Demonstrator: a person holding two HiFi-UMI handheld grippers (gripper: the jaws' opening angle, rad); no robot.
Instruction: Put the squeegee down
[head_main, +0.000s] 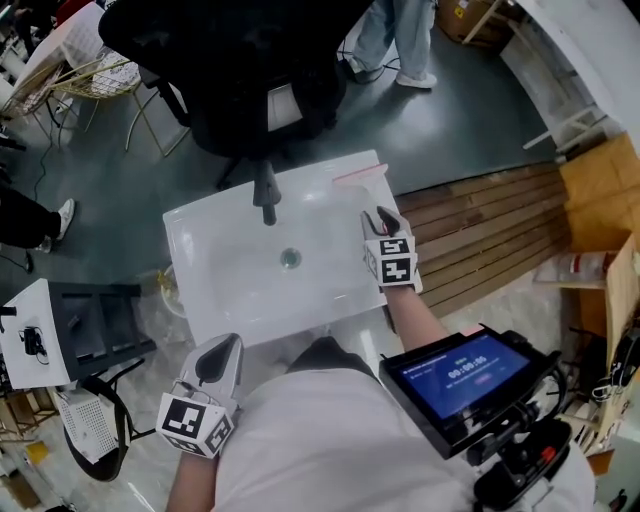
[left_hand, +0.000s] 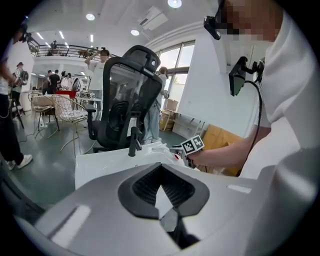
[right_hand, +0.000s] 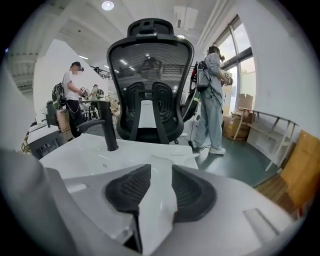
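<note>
The squeegee (head_main: 360, 175), a pale blade with a pinkish-red edge, lies flat on the far right corner of the white sink (head_main: 210, 240). In the right gripper view it shows faintly as the squeegee (right_hand: 175, 159) on that corner. My right gripper (head_main: 381, 214) hovers over the sink's right rim, a short way nearer than the squeegee and apart from it. Its jaws stand open (right_hand: 157, 192) with only the white sink showing between them. My left gripper (head_main: 222, 348) hangs below the sink's near left corner, jaws together (left_hand: 161, 187), holding nothing.
A black faucet (head_main: 266, 190) rises at the sink's back, with the drain (head_main: 290, 258) in the basin. A black mesh chair (head_main: 250, 70) stands behind it. Wooden planks (head_main: 480, 230) lie to the right, and a screen (head_main: 460, 375) sits near my right arm. People stand farther off.
</note>
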